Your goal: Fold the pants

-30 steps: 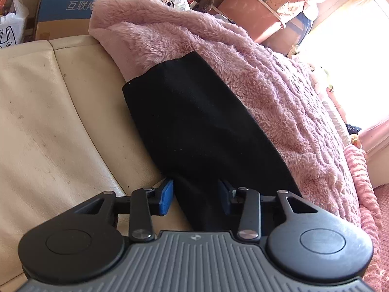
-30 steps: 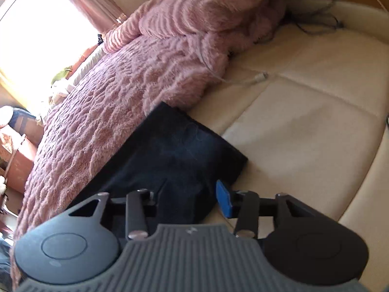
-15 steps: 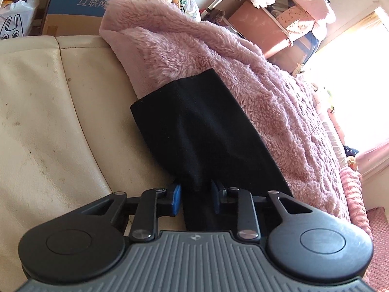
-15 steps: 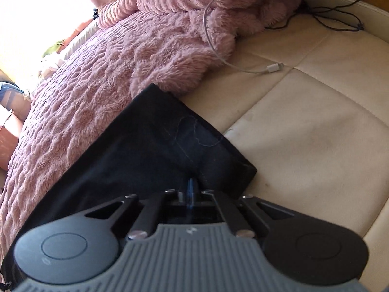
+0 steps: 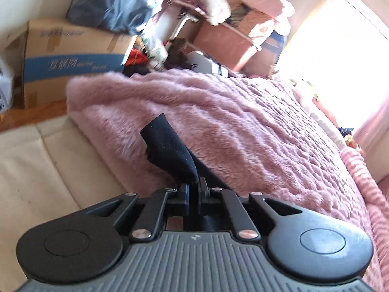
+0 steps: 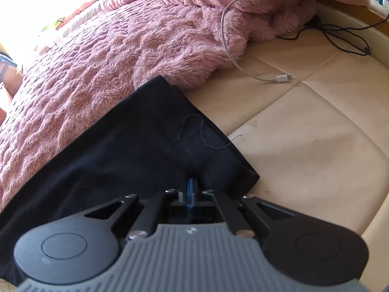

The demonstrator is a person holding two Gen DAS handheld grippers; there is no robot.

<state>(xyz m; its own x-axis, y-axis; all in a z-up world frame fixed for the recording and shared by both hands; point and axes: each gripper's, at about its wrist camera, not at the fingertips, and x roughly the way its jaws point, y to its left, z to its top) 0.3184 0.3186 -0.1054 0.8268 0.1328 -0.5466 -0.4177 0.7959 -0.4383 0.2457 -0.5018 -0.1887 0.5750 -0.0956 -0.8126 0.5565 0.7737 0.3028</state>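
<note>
Black pants (image 6: 126, 146) lie flat across the cream sofa cushion (image 6: 316, 133) and the edge of a pink fluffy blanket (image 6: 97, 56). My right gripper (image 6: 190, 191) is shut, its blue pads pinching the near edge of the pants beside a stitched hem. In the left wrist view the other end of the pants (image 5: 167, 146) is bunched into a narrow roll that hangs raised above the blanket (image 5: 243, 126). My left gripper (image 5: 193, 189) has that fabric between its fingers; its jaws are closing and press on it.
A white charging cable (image 6: 279, 79) and a black cable (image 6: 345, 41) lie on the cushion beyond the pants. A cardboard box (image 5: 73, 56) with clothes piled on it stands behind the sofa, next to cluttered furniture. Bright window light washes out one side.
The left gripper closed on the end of the pants and lifted it off the cushion, bunching the fabric. The right gripper closed on the other edge and shifted a little.
</note>
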